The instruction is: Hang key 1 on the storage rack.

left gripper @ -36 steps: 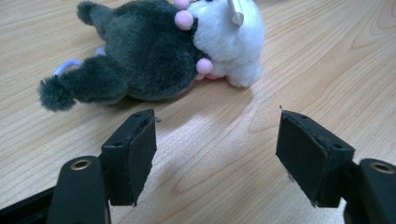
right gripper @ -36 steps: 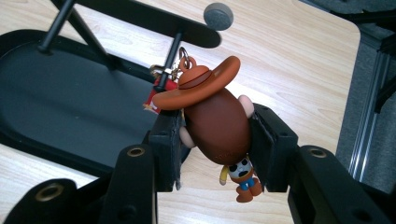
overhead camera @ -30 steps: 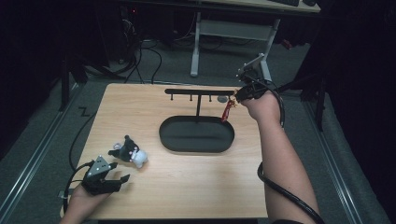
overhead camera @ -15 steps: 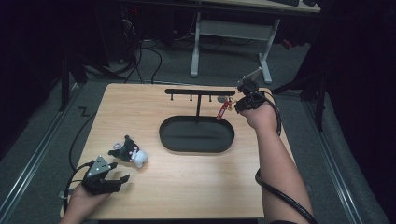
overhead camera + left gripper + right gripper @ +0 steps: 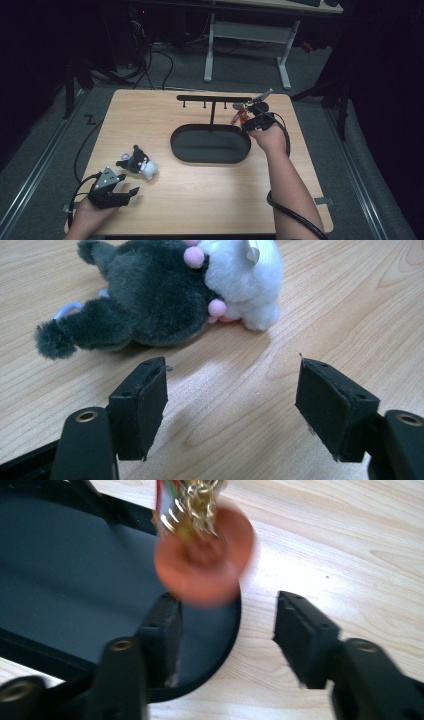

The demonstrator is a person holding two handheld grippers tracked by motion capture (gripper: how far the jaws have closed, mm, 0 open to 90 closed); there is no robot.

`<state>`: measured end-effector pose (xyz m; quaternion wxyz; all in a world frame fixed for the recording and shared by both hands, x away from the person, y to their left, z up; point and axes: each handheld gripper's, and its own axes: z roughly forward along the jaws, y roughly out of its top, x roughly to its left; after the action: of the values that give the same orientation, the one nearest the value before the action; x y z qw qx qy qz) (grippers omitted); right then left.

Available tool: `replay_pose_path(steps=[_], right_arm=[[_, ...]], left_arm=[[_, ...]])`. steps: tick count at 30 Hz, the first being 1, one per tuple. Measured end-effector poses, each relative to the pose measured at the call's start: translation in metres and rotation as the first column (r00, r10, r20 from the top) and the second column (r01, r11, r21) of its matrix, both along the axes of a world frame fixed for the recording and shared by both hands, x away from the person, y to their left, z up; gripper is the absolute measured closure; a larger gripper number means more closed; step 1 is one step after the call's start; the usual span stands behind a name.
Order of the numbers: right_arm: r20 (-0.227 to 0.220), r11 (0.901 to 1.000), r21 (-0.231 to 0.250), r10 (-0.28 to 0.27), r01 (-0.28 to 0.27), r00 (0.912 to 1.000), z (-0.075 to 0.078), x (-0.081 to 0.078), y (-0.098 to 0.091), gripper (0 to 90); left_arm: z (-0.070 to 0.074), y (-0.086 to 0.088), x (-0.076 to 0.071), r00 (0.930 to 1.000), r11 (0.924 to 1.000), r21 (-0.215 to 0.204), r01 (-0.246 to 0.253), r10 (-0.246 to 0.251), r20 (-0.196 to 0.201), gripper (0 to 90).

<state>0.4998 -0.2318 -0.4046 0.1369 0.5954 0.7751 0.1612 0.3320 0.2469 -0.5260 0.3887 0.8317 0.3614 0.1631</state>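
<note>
Item 1. Left gripper [image 5: 117,192], near left corner of the wooden table [image 5: 200,200], held in the person's left hand. Tongs stood wide apart with bare wood between the pads [image 5: 142,407]; nothing was gripped.

Item 2. Plush toy [image 5: 138,163], dark grey body with a white head and small pink pom-poms, lying on its side on the table just beyond the left gripper. In the left gripper view the plush toy [image 5: 165,295] lay clear of the jaws, untouched.

Item 3. Black oval tray [image 5: 210,145], at the table's middle, shallow, with a low rim. In the right gripper view part of its rim [image 5: 220,650] curved beneath the jaws.

Item 4. Right gripper [image 5: 252,120], beyond the tray's far right end, held in the person's right hand, a cable trailing along the forearm. Tongs had just been opening and stood apart; the pads [image 5: 300,635] pressed on nothing.

Item 5. Red keychain [image 5: 240,116], an orange-red disc on a gold chain with a red strand, just beside the right gripper's tips. In the right gripper view the red keychain [image 5: 202,565] hung blurred above the tray's right end, just ahead of the left-hand jaw, free of both pads.

Item 6. Black hook rack [image 5: 214,99], a T-shaped stand rising from the tray's far side, its crossbar carrying small pegs. The keychain hung below the crossbar's right end; the exact peg could not be told.
</note>
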Motion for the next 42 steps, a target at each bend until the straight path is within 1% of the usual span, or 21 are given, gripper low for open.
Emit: replay_pose_path(steps=[3,8,10,14,15,17,19,21,22,25,26,27,28,29,30,33,34,35,36,39,42], right_arm=[[0.009,0.9999,-0.002,0.011,-0.011,0.9999,-0.001,-0.005,-0.001,39.8],[0.099,0.9989,0.022,0.039,-0.041,0.9943,-0.001,-0.042,-0.007,37.2],[0.147,0.9973,0.012,0.07,-0.073,0.9867,-0.004,-0.059,-0.009,36.0],[0.232,0.9943,0.072,0.06,-0.079,0.9709,-0.017,-0.095,-0.017,34.9],[0.232,0.9943,0.072,0.06,-0.079,0.9709,-0.017,-0.095,-0.017,34.9],[0.288,0.9892,0.119,0.049,-0.086,0.9564,-0.032,-0.124,-0.021,35.1],[0.308,0.9864,0.136,0.046,-0.092,0.9504,-0.043,-0.142,-0.024,35.5],[0.32,0.9845,0.148,0.042,-0.094,0.9464,-0.05,-0.152,-0.025,36.0],[0.334,0.98,0.179,0.024,-0.088,0.9423,-0.063,-0.169,-0.029,36.5],[0.355,0.9767,0.2,0.001,-0.077,0.9348,-0.076,-0.184,-0.032,37.5],[0.41,0.9693,0.236,-0.035,-0.069,0.9115,-0.088,-0.201,-0.035,41.2],[0.41,0.9693,0.236,-0.035,-0.069,0.9115,-0.088,-0.201,-0.035,41.2],[0.361,0.9554,0.286,-0.037,-0.073,0.9318,-0.096,-0.208,-0.035,39.2],[0.36,0.9619,0.255,-0.001,-0.097,0.9331,-0.098,-0.211,-0.032,40.1],[0.367,0.9699,0.217,0.023,-0.11,0.9301,-0.099,-0.214,-0.03,41.0],[0.353,0.9599,0.253,0.024,-0.121,0.9352,-0.101,-0.215,-0.03,40.3],[0.362,0.956,0.259,0.037,-0.139,0.9314,-0.099,-0.216,-0.03,40.7],[0.362,0.956,0.259,0.037,-0.139,0.9314,-0.099,-0.216,-0.03,40.7],[0.364,0.9528,0.266,0.04,-0.146,0.9304,-0.098,-0.217,-0.03,41.1],[0.362,0.9467,0.285,0.039,-0.151,0.9313,-0.099,-0.217,-0.031,41.7],[0.352,0.9412,0.303,0.036,-0.15,0.9352,-0.1,-0.215,-0.032,42.0]], left_arm=[[0.0,0.0,0.0,1.0,1.0,0.003,0.0,0.0,0.002,29.0],[0.0,-0.001,0.001,1.0,1.0,0.002,-0.006,0.006,0.008,29.0],[0.001,-0.001,0.002,0.9998,1.0,-0.005,-0.008,0.008,0.017,29.1],[0.003,0.0,0.004,0.9988,0.9992,-0.023,-0.032,0.032,0.036,29.7],[0.003,0.0,0.004,0.9988,0.9992,-0.023,-0.032,0.032,0.036,29.9],[0.005,0.0,0.006,0.9971,0.9978,-0.044,-0.05,0.053,0.056,30.5],[0.006,0.0,0.007,0.9954,0.9973,-0.038,-0.062,0.065,0.071,31.9],[0.008,0.001,0.007,0.9936,0.9965,-0.039,-0.074,0.077,0.083,36.3],[0.012,0.005,0.007,0.9892,0.9937,-0.062,-0.093,0.099,0.108,40.7],[0.017,0.009,0.009,0.9846,0.9887,-0.096,-0.115,0.126,0.121,60.9],[0.021,0.012,0.012,0.9772,0.981,-0.106,-0.162,0.175,0.121,68.5],[0.021,0.012,0.012,0.9772,0.981,-0.106,-0.162,0.175,0.121,74.8],[0.026,0.013,0.019,0.9666,0.9724,-0.107,-0.208,0.221,0.13,80.8],[0.026,0.013,0.019,0.9666,0.9724,-0.107,-0.208,0.221,0.13,86.1],[0.03,0.012,0.028,0.9548,0.9638,-0.09,-0.251,0.262,0.141,89.6],[0.028,0.011,0.039,0.9505,0.957,-0.086,-0.277,0.286,0.121,89.9],[0.02,0.008,0.053,0.9425,0.9503,-0.039,-0.309,0.311,0.121,89.9],[0.02,0.008,0.053,0.9425,0.9503,-0.039,-0.309,0.311,0.121,89.9],[0.01,0.008,0.067,0.9406,0.9437,0.003,-0.331,0.329,0.083,89.9],[0.0,0.006,0.074,0.9428,0.9428,0.028,-0.332,0.331,0.041,89.9],[-0.004,-0.006,0.068,0.9607,0.9607,0.003,-0.277,0.277,0.011,89.9]])
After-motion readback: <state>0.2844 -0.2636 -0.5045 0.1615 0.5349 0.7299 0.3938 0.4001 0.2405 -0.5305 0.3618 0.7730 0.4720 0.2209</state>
